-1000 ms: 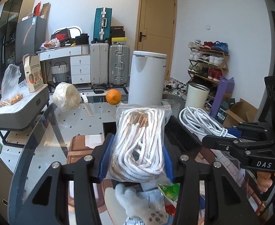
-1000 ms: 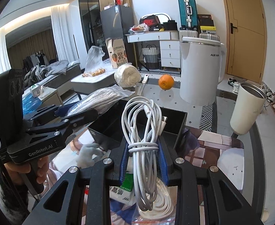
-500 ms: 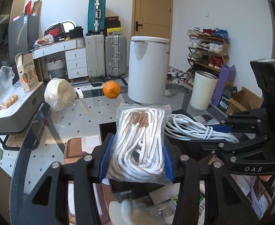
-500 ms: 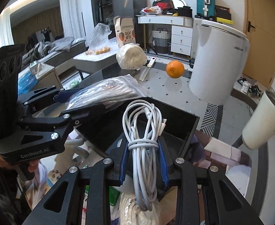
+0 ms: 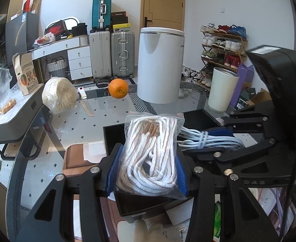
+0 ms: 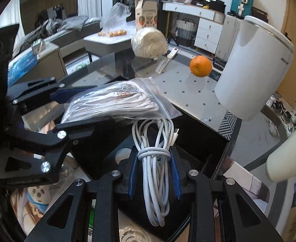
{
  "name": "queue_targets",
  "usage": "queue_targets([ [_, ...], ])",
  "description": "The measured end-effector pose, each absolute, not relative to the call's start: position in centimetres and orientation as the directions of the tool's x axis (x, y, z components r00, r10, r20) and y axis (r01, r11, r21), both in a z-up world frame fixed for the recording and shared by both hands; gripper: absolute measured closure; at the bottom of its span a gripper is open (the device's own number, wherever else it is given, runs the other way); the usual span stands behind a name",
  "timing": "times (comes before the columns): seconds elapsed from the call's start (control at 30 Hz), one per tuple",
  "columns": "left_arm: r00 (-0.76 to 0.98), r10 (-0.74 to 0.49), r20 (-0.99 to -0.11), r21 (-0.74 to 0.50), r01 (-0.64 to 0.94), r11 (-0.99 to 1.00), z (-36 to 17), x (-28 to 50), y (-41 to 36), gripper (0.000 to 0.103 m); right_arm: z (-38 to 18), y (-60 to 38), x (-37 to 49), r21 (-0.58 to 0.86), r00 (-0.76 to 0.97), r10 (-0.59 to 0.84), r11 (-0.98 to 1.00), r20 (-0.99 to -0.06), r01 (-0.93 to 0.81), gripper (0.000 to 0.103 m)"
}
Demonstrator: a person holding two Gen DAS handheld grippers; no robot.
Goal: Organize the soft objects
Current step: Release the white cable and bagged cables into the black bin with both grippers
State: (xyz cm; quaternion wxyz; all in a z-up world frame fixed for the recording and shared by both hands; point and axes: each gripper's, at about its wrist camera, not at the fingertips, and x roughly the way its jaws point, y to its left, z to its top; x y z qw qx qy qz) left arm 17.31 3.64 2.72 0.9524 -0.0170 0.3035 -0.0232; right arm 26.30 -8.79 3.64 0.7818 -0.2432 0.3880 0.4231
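My left gripper [image 5: 147, 169] is shut on a clear bag of white rope [image 5: 151, 153] and holds it over an open black box [image 5: 196, 119]. My right gripper [image 6: 154, 167] is shut on a bundled white cable [image 6: 155, 161], also above the black box [image 6: 206, 139]. In the right wrist view the bag of rope [image 6: 115, 104] sits just left of the cable, nearly touching it. In the left wrist view the cable [image 5: 206, 140] lies just right of the bag, held by the right gripper [image 5: 224, 139].
On the glass table [image 5: 83, 125] stand a white rope ball [image 5: 59, 95], an orange [image 5: 118, 88], a large white canister [image 5: 160, 68] and a white cup [image 5: 221, 89]. Packets and a glove lie under the grippers near the front edge.
Both grippers have moved closer together over the black box and lower toward it. The cable and the bag of rope are now side by side.
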Motion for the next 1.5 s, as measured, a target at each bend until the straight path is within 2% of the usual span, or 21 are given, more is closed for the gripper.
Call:
queue_targets([
  [0.07,0.811,-0.054,-0.583,-0.037,0.040,0.999,2.5,17.6,3.5,0.056,3.5,-8.6,26.5,-0.049,0.332,0.473,0.516,-0.816,-0.855,0.074],
  [0.2,0.806,-0.053,-0.589,-0.021,0.050,0.999,2.3,18.0,3.2,0.056,3.7,-8.8,26.6,-0.066,0.343,0.471,0.511,-0.813,-0.857,0.064],
  [0.4,0.794,-0.073,-0.604,-0.024,0.074,0.997,2.1,17.8,3.1,0.056,4.9,-11.1,25.8,-0.069,0.375,0.486,0.537,-0.789,-0.841,0.055],
  [0.8,0.784,-0.118,-0.610,-0.012,0.140,0.990,2.2,17.9,2.3,0.054,6.0,-13.8,25.2,-0.060,0.405,0.501,0.571,-0.765,-0.819,0.055],
  [0.93,0.768,-0.082,-0.635,0.015,0.118,0.993,2.0,18.0,2.2,0.028,6.0,-14.2,25.2,-0.053,0.408,0.504,0.579,-0.761,-0.814,0.055],
  [1.03,0.764,-0.087,-0.639,0.003,0.117,0.993,2.2,17.6,2.5,0.021,6.3,-14.5,25.0,-0.046,0.413,0.512,0.585,-0.753,-0.810,0.055],
  [1.2,0.773,-0.059,-0.631,0.041,0.109,0.993,2.6,16.8,2.2,0.017,6.6,-15.4,24.8,-0.036,0.424,0.518,0.601,-0.743,-0.798,0.055],
  [1.3,0.786,-0.034,-0.618,0.056,0.087,0.995,2.9,15.9,2.5,0.010,6.7,-15.8,24.7,-0.031,0.426,0.522,0.605,-0.739,-0.795,0.055],
  [1.5,0.799,0.027,-0.601,0.053,0.006,0.999,2.8,14.7,4.5,0.007,6.7,-16.0,24.5,-0.020,0.427,0.532,0.610,-0.731,-0.792,0.055],
])
